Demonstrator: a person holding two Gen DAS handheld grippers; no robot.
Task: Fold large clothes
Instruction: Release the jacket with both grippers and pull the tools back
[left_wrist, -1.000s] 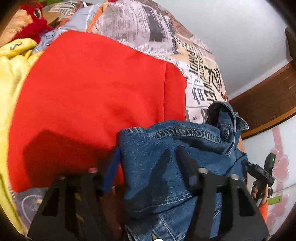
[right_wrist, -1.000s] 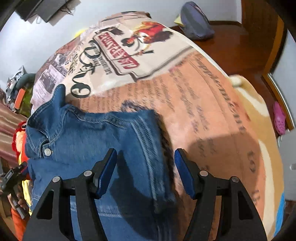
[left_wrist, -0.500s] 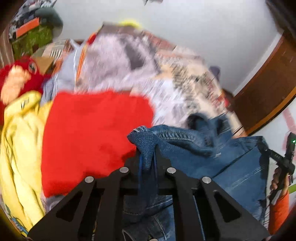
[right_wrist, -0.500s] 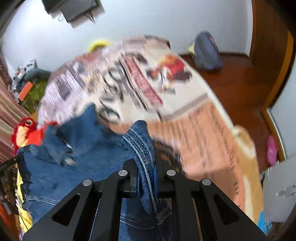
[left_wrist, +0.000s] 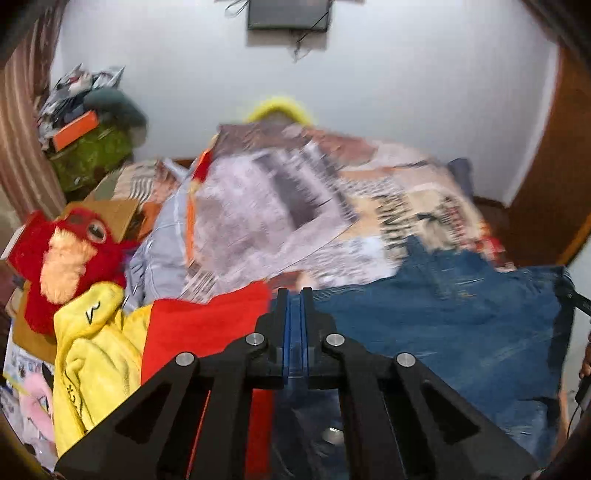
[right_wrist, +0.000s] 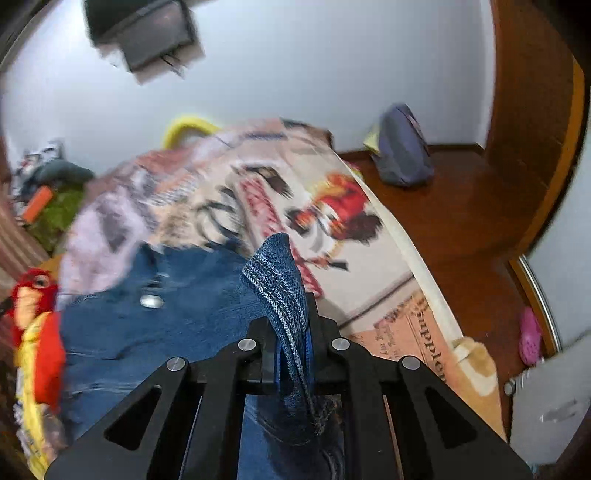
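A blue denim jacket (left_wrist: 443, 317) is lifted and stretched between my two grippers above the bed. My left gripper (left_wrist: 294, 295) is shut on one edge of the jacket. My right gripper (right_wrist: 291, 317) is shut on another edge, and a hem fold (right_wrist: 277, 273) sticks up between its fingers. The jacket (right_wrist: 166, 317) spreads to the left in the right wrist view, with a metal button (right_wrist: 151, 302) showing. The lower part of the jacket hangs below both grippers, out of sight.
The bed has a newspaper-print cover (left_wrist: 295, 206) (right_wrist: 277, 192). A red garment (left_wrist: 199, 325), a yellow garment (left_wrist: 96, 354) and a red plush toy (left_wrist: 70, 251) lie at the left. A purple bag (right_wrist: 402, 151) sits on the wooden floor at the right.
Both grippers closed on the jacket's edges, then rose and pulled apart. The jacket went from lying bunched on the bed to being held up and spread between them.
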